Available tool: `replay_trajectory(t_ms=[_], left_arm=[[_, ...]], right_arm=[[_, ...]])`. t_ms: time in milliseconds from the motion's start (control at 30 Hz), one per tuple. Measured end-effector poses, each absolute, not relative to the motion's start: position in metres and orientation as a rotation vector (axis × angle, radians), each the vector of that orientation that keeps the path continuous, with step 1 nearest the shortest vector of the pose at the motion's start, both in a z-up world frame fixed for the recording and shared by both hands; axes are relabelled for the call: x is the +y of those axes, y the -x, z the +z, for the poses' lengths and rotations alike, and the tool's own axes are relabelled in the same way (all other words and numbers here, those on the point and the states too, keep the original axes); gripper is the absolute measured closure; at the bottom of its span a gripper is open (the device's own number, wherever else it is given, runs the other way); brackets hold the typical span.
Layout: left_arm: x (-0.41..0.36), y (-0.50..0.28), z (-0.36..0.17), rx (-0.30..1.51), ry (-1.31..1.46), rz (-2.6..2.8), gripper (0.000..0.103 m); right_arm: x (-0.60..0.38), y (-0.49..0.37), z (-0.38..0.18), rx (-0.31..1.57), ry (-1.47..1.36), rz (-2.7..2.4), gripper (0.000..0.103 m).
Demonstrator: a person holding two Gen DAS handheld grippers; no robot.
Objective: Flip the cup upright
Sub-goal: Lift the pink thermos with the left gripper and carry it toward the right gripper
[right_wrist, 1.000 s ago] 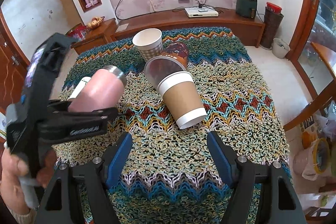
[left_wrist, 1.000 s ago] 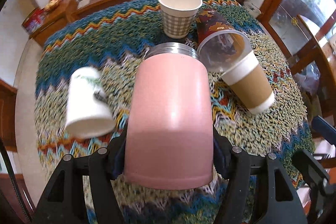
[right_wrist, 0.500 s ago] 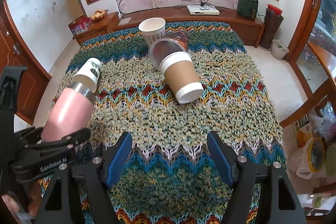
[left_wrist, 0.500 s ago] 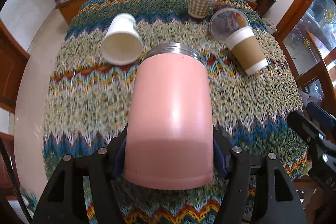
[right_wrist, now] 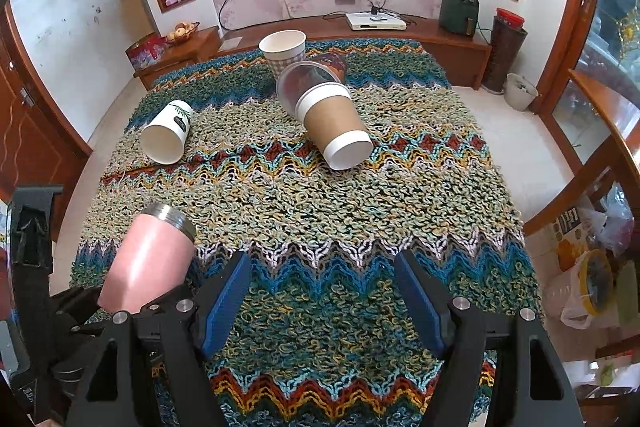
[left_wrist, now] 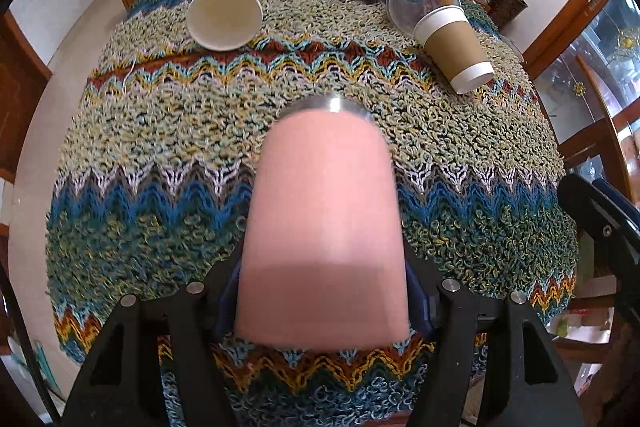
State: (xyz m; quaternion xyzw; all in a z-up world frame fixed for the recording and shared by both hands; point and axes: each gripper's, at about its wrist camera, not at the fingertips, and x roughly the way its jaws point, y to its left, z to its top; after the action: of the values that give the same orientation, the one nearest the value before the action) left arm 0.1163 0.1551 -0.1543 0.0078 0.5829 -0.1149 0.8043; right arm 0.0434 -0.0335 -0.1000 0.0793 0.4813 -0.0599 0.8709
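The pink steel cup (left_wrist: 324,235) has been carried nearer the front edge of the table (right_wrist: 360,211), gripped by the left hand-held gripper (left_wrist: 322,301) at lower centre, metal rim pointing away. The right hand-held gripper (right_wrist: 322,301) stands wide, holding nothing.

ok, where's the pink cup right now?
The pink cup is clamped in the left gripper, over the blanket's near-left part, left of the open right gripper.
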Motion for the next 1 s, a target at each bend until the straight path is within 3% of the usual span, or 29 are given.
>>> replay_trajectory(t_ms=[1000], left_arm=[[0.147,-0.106,-0.18,1.38,-0.041,-0.233,0.033]], right_arm=[[-0.024,-0.028,-0.1,1.013,-0.164,-0.109,0.029]])
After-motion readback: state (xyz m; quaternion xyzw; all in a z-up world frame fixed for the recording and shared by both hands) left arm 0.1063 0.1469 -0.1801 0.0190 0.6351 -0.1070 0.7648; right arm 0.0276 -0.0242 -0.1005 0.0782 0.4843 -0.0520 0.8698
